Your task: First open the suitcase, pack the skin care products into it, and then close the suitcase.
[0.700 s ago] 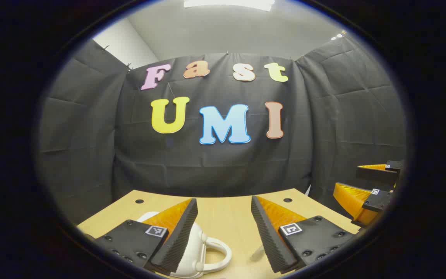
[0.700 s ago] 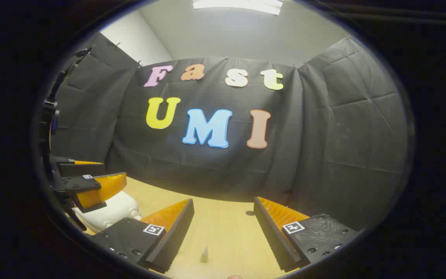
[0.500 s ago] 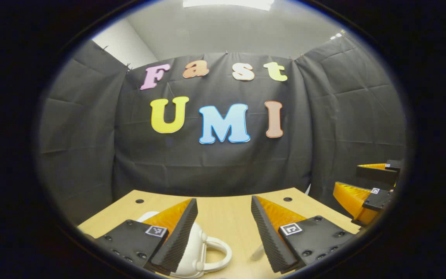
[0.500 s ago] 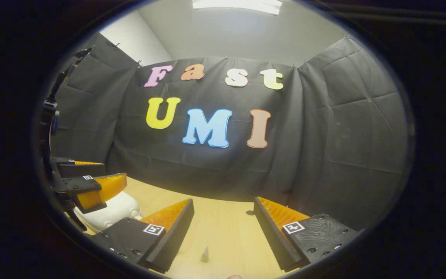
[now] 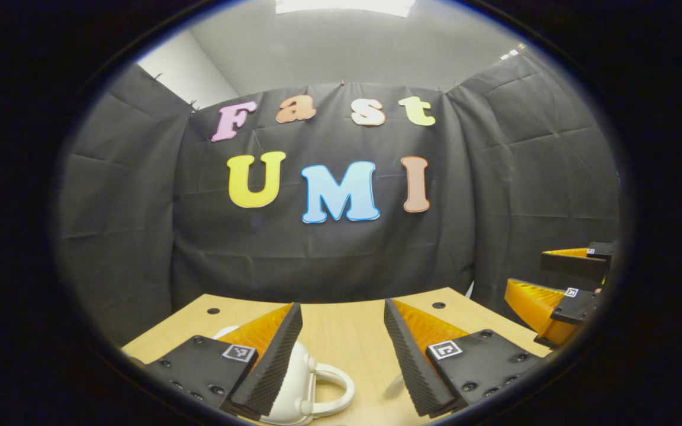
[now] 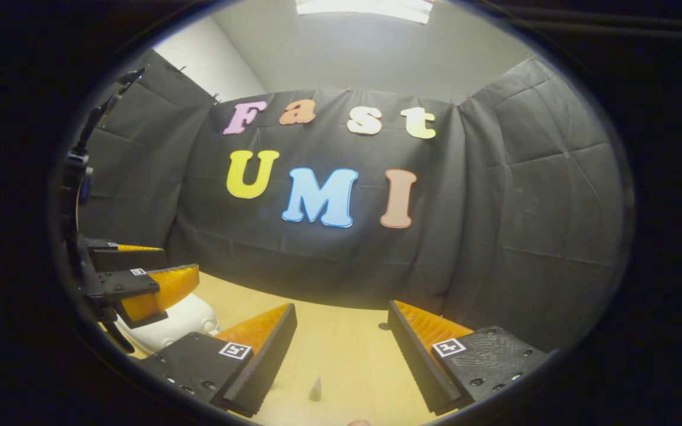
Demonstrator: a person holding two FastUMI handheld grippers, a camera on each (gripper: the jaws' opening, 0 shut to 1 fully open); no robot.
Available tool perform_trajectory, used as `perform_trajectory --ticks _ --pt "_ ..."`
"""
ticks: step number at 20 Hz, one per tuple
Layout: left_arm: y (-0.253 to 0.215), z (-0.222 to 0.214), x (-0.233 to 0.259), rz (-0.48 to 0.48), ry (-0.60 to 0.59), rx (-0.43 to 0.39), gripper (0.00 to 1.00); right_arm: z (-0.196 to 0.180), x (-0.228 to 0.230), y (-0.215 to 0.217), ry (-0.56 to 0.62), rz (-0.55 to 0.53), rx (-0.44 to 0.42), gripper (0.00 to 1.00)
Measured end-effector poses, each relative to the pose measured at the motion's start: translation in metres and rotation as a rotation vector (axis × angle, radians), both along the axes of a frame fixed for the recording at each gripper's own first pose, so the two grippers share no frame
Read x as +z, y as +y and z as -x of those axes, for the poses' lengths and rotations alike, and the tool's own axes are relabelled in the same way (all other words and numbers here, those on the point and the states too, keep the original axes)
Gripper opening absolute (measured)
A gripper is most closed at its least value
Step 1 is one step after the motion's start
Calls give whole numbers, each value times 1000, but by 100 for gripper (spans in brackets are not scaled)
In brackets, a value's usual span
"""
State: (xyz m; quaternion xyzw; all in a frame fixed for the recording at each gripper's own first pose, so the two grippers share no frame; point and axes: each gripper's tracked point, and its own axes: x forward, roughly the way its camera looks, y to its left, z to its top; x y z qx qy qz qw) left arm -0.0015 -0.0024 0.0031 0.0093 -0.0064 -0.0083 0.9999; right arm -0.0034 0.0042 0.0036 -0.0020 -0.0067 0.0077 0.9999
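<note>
Both my grippers hang open: left gripper [image 5: 341, 355] just above the white suitcase [image 5: 299, 384], right gripper [image 6: 341, 361] well right of it. I judge nothing done: suitcase looks closed on the table [image 5: 347, 331].

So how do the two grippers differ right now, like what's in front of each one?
The left gripper hangs over the white suitcase, whose handle shows between its fingers; the right gripper has bare wooden table between its own. A small grey pointed item lies before the right gripper; what it is I cannot tell. Both are open, empty, with orange fingers.
</note>
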Motion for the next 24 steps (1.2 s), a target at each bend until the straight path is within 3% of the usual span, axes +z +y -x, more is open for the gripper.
perform_trajectory --ticks 6,11,16,24 --pt "1 -1 -4 -2 11 -3 90 2 0 3 1 -2 7 94" --pt "3 -5 -36 19 110 -27 90 5 -7 0 11 -2 1 94" --pt "-7 -40 -97 59 336 -72 90 9 -16 -8 28 -7 -3 94" --pt "12 -80 -225 256 840 -55 90 8 -31 -24 53 -9 25 94"
